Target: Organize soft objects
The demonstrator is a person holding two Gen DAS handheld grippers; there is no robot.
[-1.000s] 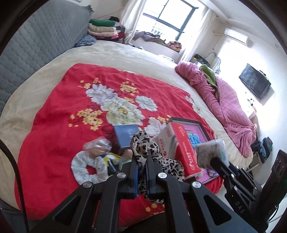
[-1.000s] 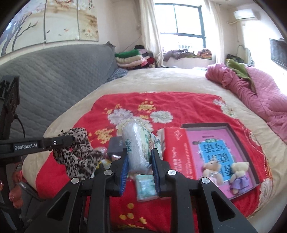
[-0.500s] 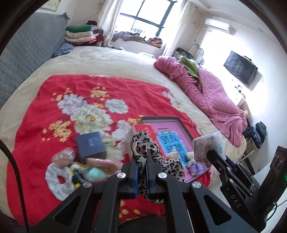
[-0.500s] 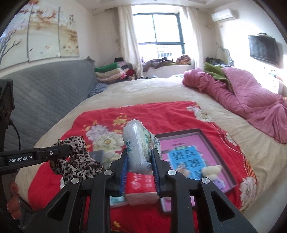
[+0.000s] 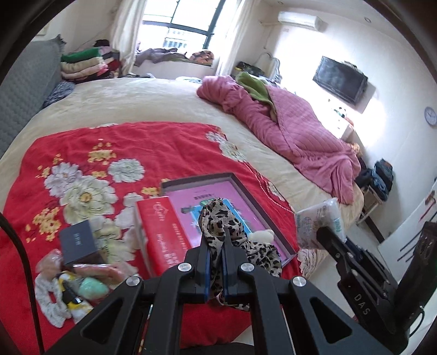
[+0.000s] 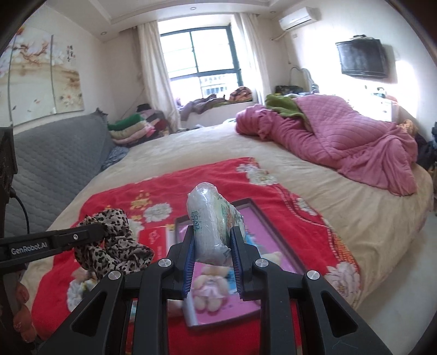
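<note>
Our left gripper (image 5: 215, 262) is clenched on a leopard-print scrunchie (image 5: 218, 218), its fingers (image 5: 204, 269) nearly meeting through the fabric. The scrunchie stands roughly upright between them, its long axis running up and away from the camera, with a loose fold hanging down to the right of the fingers. It is held in the air above the near edge of a shallow dark tray (image 5: 254, 199) lined in pink.

Our right gripper (image 6: 211, 262) grasps a clear-wrapped tissue pack (image 6: 209, 218). The pack's long axis points forward and upward along the fingers (image 6: 189, 262), its rounded end farthest from the camera; it too is off the bed, over the tray (image 6: 275, 232). In the right wrist view the scrunchie (image 6: 114, 245) appears to the left of the pack, well apart from it.

Small plush bears (image 6: 210, 289) lie in the tray. A red box (image 5: 161, 232) stands just beside the tray's left edge; a dark blue box (image 5: 77, 243) and a white scrunchie (image 5: 49, 303) lie farther left among blurred small items.

All rest on a red floral blanket (image 5: 109, 142) spread over a cream bed (image 5: 131, 95), which also bears a crumpled pink quilt (image 5: 295, 136). The room shows a grey padded headboard (image 6: 54, 155), folded clothes (image 6: 131, 131), a curtained window (image 6: 202, 54), a wall-mounted television (image 6: 360, 58) and an air conditioner (image 6: 296, 15).
</note>
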